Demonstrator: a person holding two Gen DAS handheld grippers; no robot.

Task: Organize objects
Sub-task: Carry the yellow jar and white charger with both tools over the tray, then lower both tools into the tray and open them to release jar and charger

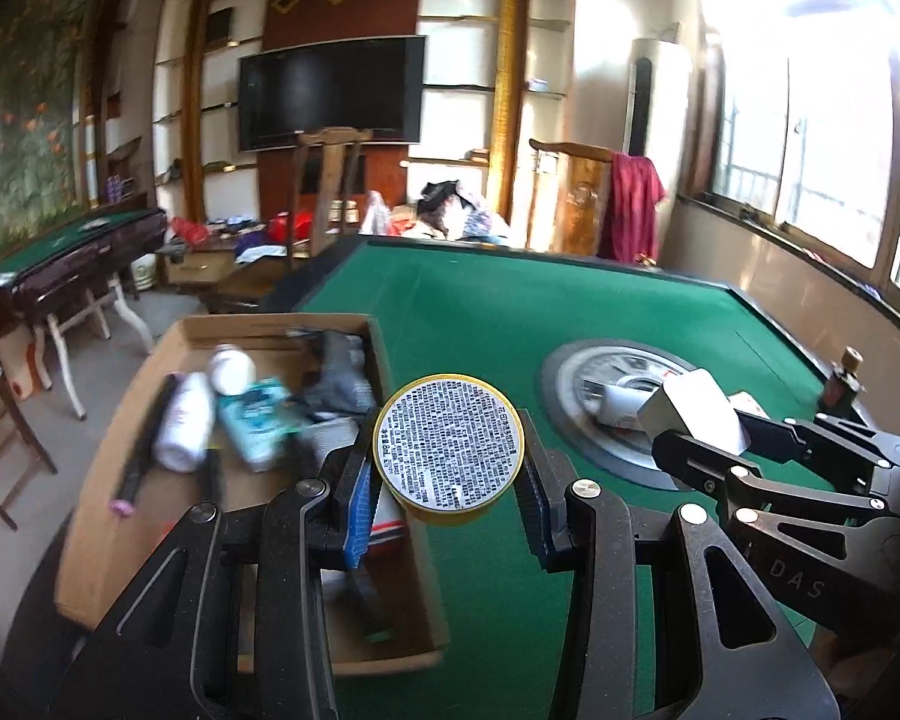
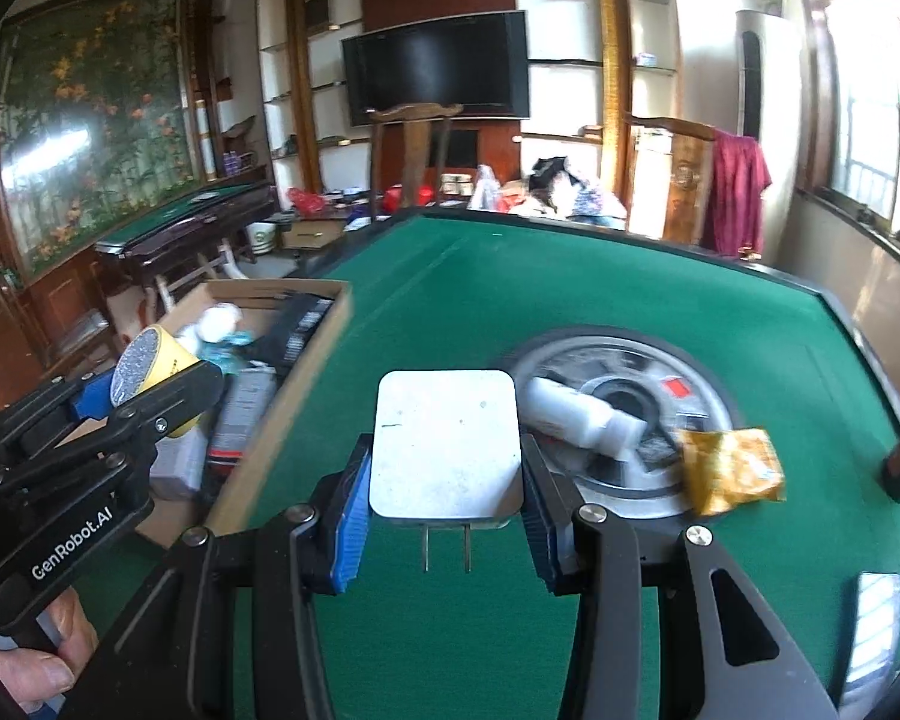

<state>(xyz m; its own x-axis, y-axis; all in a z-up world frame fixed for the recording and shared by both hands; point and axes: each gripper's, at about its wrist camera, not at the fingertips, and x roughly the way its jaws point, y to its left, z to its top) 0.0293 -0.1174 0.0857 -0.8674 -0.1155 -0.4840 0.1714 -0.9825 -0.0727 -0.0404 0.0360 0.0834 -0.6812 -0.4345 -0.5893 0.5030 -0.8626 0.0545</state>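
Both hand-held grippers carrying items above the green table point(image 1: 480, 300)

The left gripper point(image 1: 448, 501) is clamped partway closed on a round yellow tin point(image 1: 448, 450) at the edge of the cardboard box point(image 1: 120, 450), which holds bottles and packets; the right gripper point(image 2: 446, 507) is likewise clamped on a white plug adapter point(image 2: 447, 444), prongs toward the camera, beside the table's central disc point(image 2: 708, 372) bearing a white bottle point(image 2: 582, 417) and yellow packet point(image 2: 732, 468)
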